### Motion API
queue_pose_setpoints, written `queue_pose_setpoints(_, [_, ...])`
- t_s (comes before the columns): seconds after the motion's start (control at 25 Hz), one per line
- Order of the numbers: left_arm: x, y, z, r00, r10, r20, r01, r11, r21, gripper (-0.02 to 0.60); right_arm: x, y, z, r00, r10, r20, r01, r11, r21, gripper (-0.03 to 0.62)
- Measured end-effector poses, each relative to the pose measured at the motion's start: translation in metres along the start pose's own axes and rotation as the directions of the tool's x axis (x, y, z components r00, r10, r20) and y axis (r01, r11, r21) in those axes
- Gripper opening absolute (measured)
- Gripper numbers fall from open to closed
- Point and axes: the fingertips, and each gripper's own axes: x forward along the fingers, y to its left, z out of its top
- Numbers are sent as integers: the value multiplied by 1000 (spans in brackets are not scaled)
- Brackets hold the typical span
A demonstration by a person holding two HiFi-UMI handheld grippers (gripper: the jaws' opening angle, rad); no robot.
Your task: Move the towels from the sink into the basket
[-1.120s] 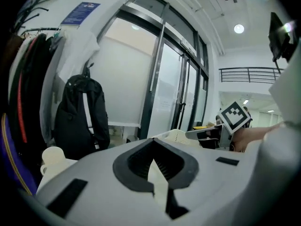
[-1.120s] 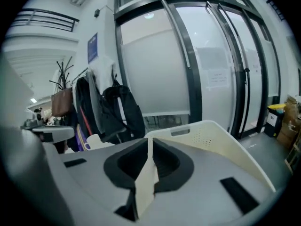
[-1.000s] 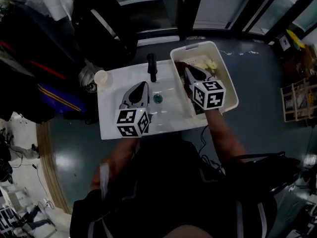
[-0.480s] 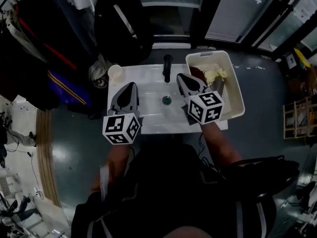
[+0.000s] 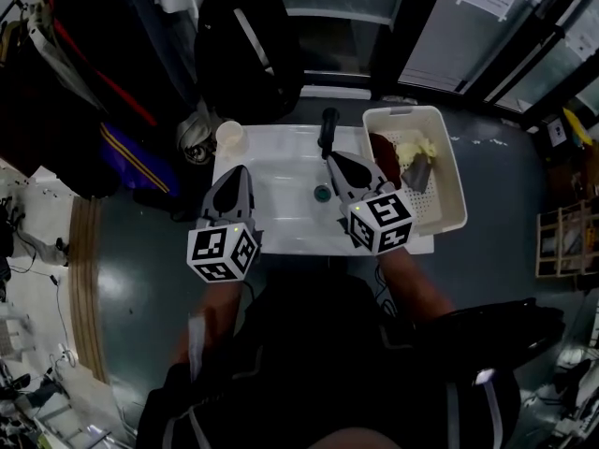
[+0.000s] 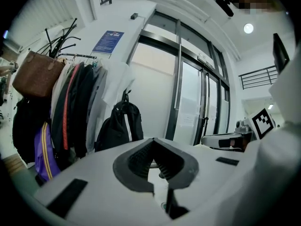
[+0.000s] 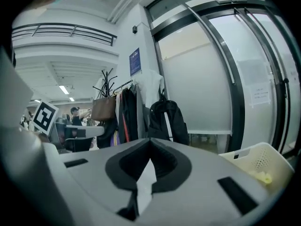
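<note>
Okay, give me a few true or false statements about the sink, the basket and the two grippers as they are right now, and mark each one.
1. Towels lie in the basket. True.
2. The basket stands at the left side of the sink. False: it stands at the sink's right side.
3. The right gripper holds a towel. False: its jaws are shut with nothing between them.
4. A cup stands at the sink's back left corner, left of the faucet. True.
5. The faucet is white. False: it is black, and the sink is the white thing.
</note>
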Motion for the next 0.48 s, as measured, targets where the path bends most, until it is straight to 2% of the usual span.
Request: queue_pose_setpoints(0.48, [-6,-10,-6,1000,-6,-11,6,1000,0,3,-7,-6,10,999,-14,31,14,1000,1,6])
